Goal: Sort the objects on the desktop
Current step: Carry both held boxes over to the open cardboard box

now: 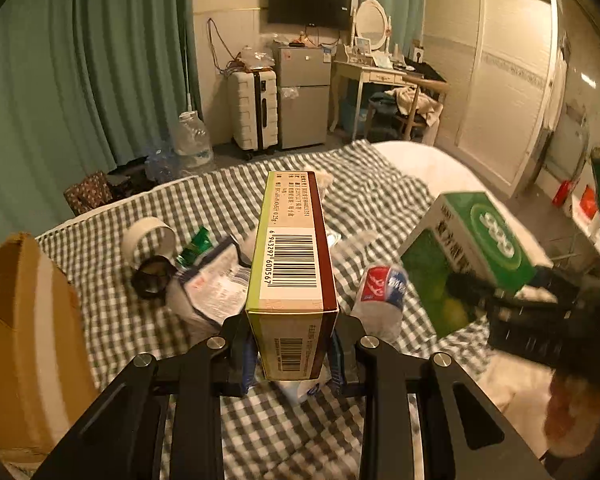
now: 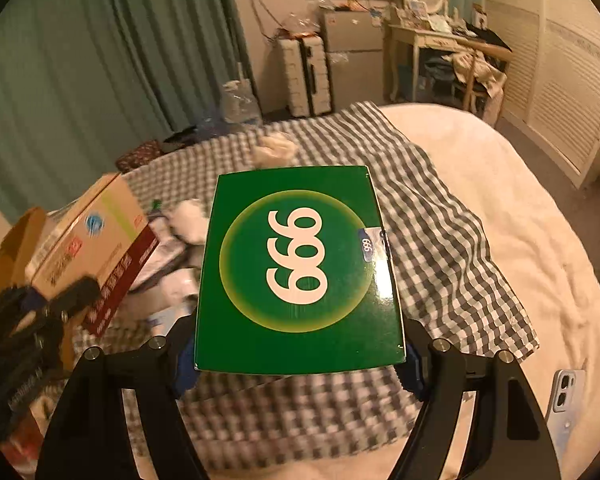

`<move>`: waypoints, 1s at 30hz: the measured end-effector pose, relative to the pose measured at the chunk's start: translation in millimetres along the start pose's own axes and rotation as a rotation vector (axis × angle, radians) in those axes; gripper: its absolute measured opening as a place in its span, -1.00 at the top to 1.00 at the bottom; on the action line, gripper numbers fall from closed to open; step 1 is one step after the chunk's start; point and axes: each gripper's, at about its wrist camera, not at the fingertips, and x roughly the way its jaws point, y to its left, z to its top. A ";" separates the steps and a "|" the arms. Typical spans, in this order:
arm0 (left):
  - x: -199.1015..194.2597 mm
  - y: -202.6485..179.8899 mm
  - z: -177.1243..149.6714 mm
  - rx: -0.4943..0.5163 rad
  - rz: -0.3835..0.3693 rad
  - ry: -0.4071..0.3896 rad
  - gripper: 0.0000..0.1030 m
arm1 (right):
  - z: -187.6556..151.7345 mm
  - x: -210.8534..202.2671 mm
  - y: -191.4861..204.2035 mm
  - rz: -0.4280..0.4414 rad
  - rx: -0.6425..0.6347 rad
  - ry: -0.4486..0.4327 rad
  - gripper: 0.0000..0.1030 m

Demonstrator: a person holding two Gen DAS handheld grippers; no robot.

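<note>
A long narrow box with a barcode (image 1: 292, 256), tan and maroon, is clamped between the jaws of the left gripper (image 1: 292, 354), held on edge and pointing away from the camera, lifted above a bed covered in a checked cloth (image 1: 228, 200). To the right of this barcode box, a green box printed with 999 (image 2: 300, 268) is gripped flat by its near end in the jaws of the right gripper (image 2: 298, 364), also raised over the bed.

Below and just left of the barcode box lies a crumpled plastic packet (image 1: 212, 284); beyond that, a green sachet (image 1: 196, 244), a dark ring-shaped object (image 1: 152, 276) and a white roll of tape (image 1: 150, 234) rest on the cloth. Just right of the barcode box lies a white packet with a red and blue label (image 1: 382, 296). Far left of the barcode box stands an open cardboard carton (image 1: 24, 340).

In the right wrist view, a phone (image 2: 565, 396) lies on the white bedding (image 2: 520, 216) at the lower right. Behind the bed are green curtains (image 1: 80, 72), a white suitcase (image 1: 254, 110) and a small grey fridge (image 1: 304, 92).
</note>
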 end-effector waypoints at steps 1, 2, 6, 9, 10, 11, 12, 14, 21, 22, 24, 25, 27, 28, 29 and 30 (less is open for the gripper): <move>-8.5 3.0 5.0 0.001 -0.004 0.001 0.43 | 0.8 -6.2 5.5 0.004 -0.010 -0.005 -0.48; -20.9 7.5 12.3 0.006 -0.002 -0.002 0.43 | 1.6 -14.6 12.6 0.013 -0.017 -0.011 -0.48; -59.9 24.0 33.8 -0.011 0.015 -0.005 0.43 | 8.7 -49.2 41.6 0.036 -0.054 -0.038 -0.48; -83.7 45.0 44.8 -0.054 -0.004 0.010 0.43 | 17.6 -75.9 67.3 0.027 -0.096 -0.074 -0.48; -88.9 49.8 46.6 -0.059 -0.001 0.014 0.43 | 21.2 -84.7 74.9 0.040 -0.101 -0.082 -0.48; -96.2 55.9 48.2 -0.060 0.007 0.017 0.43 | 23.8 -91.4 81.2 0.052 -0.102 -0.087 -0.49; -104.7 63.4 49.4 -0.058 0.019 0.018 0.43 | 26.9 -98.4 87.6 0.065 -0.102 -0.094 -0.49; -119.3 77.6 50.3 -0.060 0.045 0.013 0.43 | 33.3 -112.6 102.8 0.087 -0.109 -0.114 -0.49; -162.0 152.7 30.0 -0.130 0.145 -0.024 0.43 | 41.0 -136.7 173.9 0.162 -0.190 -0.151 -0.49; -165.6 166.3 22.8 -0.150 0.152 -0.024 0.43 | 39.5 -137.9 182.6 0.176 -0.201 -0.149 -0.49; -169.5 193.2 8.9 -0.197 0.156 -0.015 0.43 | 37.9 -136.0 208.9 0.204 -0.232 -0.142 -0.49; -170.1 202.3 2.6 -0.212 0.161 -0.011 0.43 | 36.6 -133.5 223.0 0.222 -0.246 -0.135 -0.49; -170.4 227.3 -13.6 -0.248 0.179 -0.004 0.43 | 35.5 -126.3 246.5 0.256 -0.273 -0.111 -0.49; -171.4 234.7 -19.1 -0.259 0.183 -0.004 0.43 | 34.4 -123.2 257.4 0.266 -0.286 -0.100 -0.49; -171.4 245.2 -26.0 -0.272 0.185 -0.003 0.43 | 31.0 -118.1 272.2 0.276 -0.303 -0.088 -0.49; -170.8 258.6 -34.5 -0.290 0.184 -0.001 0.43 | 28.2 -113.9 285.1 0.283 -0.317 -0.079 -0.49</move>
